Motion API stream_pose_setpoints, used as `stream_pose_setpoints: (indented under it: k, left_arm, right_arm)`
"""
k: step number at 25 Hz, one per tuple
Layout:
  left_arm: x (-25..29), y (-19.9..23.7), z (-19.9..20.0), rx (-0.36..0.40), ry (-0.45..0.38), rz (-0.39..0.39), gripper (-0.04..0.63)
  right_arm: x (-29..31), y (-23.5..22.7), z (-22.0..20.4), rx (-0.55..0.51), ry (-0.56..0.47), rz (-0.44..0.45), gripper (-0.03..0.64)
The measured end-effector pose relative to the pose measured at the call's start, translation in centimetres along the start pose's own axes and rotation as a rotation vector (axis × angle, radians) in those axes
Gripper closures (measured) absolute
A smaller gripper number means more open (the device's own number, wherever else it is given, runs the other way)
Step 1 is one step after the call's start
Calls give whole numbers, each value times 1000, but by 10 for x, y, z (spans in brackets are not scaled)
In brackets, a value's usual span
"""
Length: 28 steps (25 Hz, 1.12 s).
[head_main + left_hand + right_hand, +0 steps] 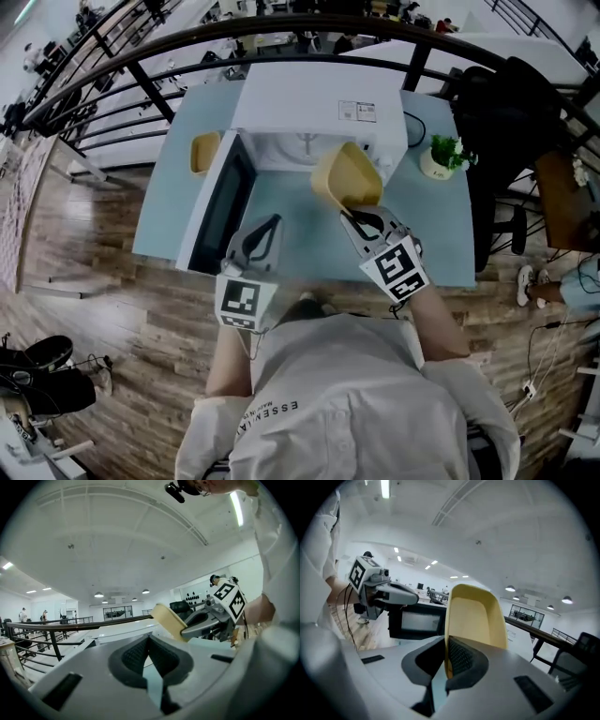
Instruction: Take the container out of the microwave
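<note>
A white microwave (pixel 309 108) stands on a pale blue table (pixel 427 234) with its door (pixel 220 206) swung open to the left. My right gripper (pixel 354 214) is shut on the wall of a yellow container (pixel 345 176), held tilted in the air in front of the oven's opening. In the right gripper view the container (pixel 476 616) stands on edge between the pads of the right gripper (pixel 447 653). My left gripper (pixel 258 239) hovers beside the open door with its fingers together and nothing in them. The left gripper view shows the left gripper (pixel 149 641) and, beyond it, the container (pixel 168 620).
A second yellow container (pixel 204 152) sits on the table left of the microwave. A small potted plant (pixel 441 155) stands at the right. A dark railing (pixel 141 66) runs behind the table, and a black chair (pixel 511 122) is at the far right.
</note>
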<state>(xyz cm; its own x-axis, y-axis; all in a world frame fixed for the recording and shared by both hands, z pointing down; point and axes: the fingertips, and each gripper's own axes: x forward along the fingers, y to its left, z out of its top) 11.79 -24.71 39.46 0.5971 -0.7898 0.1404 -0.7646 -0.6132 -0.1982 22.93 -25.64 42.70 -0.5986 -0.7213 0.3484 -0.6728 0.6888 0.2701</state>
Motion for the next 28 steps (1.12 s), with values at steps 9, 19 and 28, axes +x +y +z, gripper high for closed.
stream_pose_setpoints:
  k: [9, 19, 28]
  left_arm:
    - [-15, 0, 28, 35, -45, 41, 594]
    - [-19, 5, 40, 6, -59, 86, 594]
    - [-15, 1, 52, 11, -81, 67, 594]
  right_arm:
    - [-46, -25, 26, 185, -203, -185, 594]
    - [-70, -37, 34, 257, -269, -279, 597]
    - [-73, -43, 39, 240, -299, -297, 598]
